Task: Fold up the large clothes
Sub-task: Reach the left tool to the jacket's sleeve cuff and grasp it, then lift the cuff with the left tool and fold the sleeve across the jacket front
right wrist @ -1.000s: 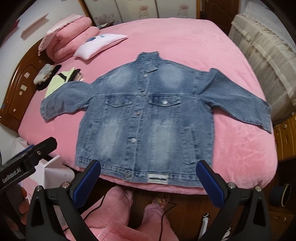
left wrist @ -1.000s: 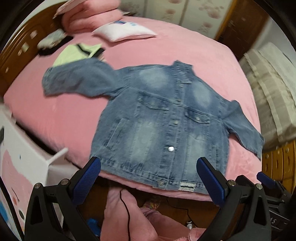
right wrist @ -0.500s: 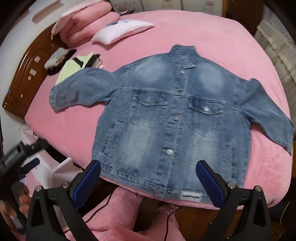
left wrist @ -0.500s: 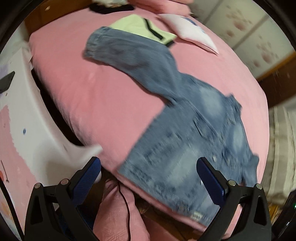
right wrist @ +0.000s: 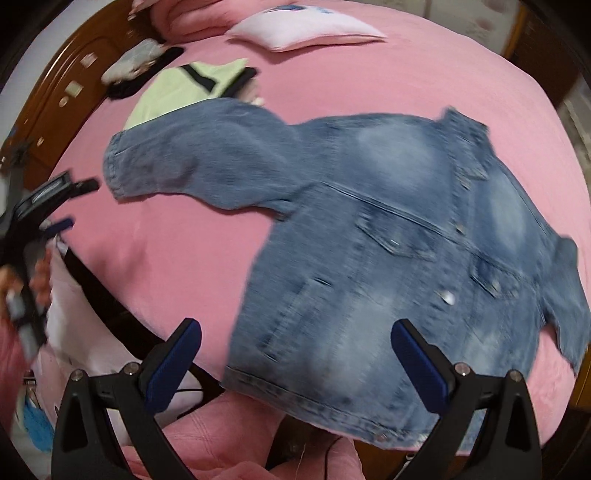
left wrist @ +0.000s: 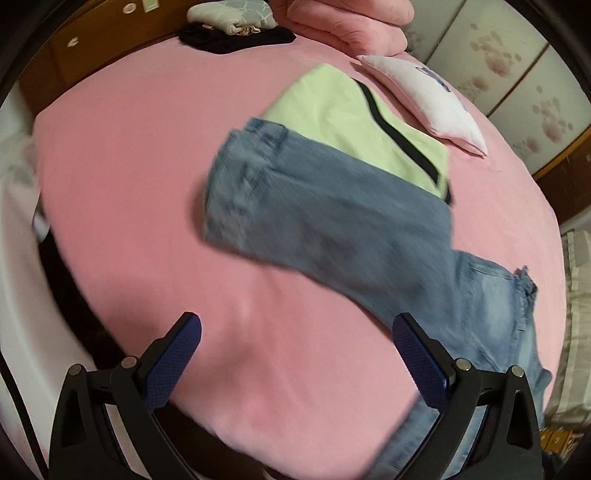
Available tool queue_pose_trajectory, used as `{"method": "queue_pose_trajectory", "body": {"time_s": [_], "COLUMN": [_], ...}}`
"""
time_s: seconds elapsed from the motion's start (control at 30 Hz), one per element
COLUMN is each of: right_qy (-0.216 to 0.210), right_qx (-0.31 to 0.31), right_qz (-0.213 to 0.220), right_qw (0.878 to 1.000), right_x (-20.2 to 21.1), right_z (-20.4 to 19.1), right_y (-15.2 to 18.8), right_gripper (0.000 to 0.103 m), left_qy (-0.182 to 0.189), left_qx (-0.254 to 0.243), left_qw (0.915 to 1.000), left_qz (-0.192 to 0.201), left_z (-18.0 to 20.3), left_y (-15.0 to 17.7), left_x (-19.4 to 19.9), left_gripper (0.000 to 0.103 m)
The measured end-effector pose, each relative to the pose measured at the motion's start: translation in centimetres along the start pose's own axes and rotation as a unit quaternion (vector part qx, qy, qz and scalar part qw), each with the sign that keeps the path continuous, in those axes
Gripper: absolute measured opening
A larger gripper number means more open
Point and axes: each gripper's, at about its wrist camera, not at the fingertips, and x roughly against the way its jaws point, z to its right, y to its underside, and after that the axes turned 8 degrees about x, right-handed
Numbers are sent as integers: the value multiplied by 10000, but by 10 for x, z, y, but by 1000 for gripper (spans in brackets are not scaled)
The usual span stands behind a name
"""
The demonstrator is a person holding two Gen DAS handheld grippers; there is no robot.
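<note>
A blue denim jacket [right wrist: 388, 236] lies flat and face up on the pink bed [right wrist: 177, 258], buttoned, both sleeves spread out. Its left sleeve [left wrist: 314, 218] reaches toward the headboard, and the cuff [left wrist: 236, 184] lies ahead of my left gripper [left wrist: 295, 350]. That gripper hovers open over bare pink cover, a short way from the sleeve. My right gripper [right wrist: 295, 354] hangs open above the jacket's bottom hem, near the bed's front edge. Neither gripper holds anything. At the left edge of the right wrist view the left gripper [right wrist: 48, 206] appears, held in a hand.
A folded pale green garment [left wrist: 351, 122] with black trim lies partly under the sleeve. A white pillow [left wrist: 428, 99], folded pink bedding [left wrist: 351, 18] and a grey and black clothes pile [left wrist: 232, 26] sit by the wooden headboard [left wrist: 92, 44]. White furniture [right wrist: 66, 332] stands left of the bed.
My left gripper has swung left and forward from the jacket's hem toward the left sleeve. My right gripper has moved lower and left over the jacket. The jacket lies as before.
</note>
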Motion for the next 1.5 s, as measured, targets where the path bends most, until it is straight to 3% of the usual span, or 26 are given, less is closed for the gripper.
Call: {"method": "queue_pose_trajectory", "body": {"time_s": [0.17, 0.4, 0.57, 0.6, 0.7, 0.93, 1.13, 1.27, 1.37, 1.5], "right_qy": [-69, -26, 33, 26, -7, -101, -332, -550, -746, -862], "right_qx": [564, 718, 616, 559, 424, 260, -28, -375, -623, -919], "right_qz": [-74, -252, -460, -484, -516, -367, -78, 252, 553, 966], "right_qw": [9984, 9971, 9970, 9973, 9978, 9989, 9994, 9975, 9937, 9873], "right_x": [-21, -41, -49, -49, -49, -45, -31, -16, -3, 13], "right_z": [-37, -59, -56, -55, -50, -36, -8, 29, 63, 120], "right_y": [-32, -56, -53, -52, -51, -44, -27, -11, 1, 17], "right_gripper": [103, 102, 102, 102, 102, 102, 102, 102, 102, 103], "left_qy": [53, 362, 571, 604, 596, 913, 1232, 1369, 1261, 1548], "left_qx": [-121, -544, -561, -566, -704, -446, -474, -726, -999, -1328], "left_qw": [9999, 9974, 9961, 9960, 9956, 9948, 9905, 9868, 9859, 9785], "left_qz": [25, -302, -365, -341, -194, 103, 398, 476, 452, 287], "left_z": [-36, -56, -53, -51, -37, -7, 52, 124, 185, 269], "left_y": [-49, -87, -96, -95, -85, -59, -34, -4, 23, 74], "left_x": [-48, -102, -115, -115, -106, -59, 20, 67, 81, 84], "left_gripper": [101, 61, 45, 35, 22, 18, 18, 18, 18, 18]}}
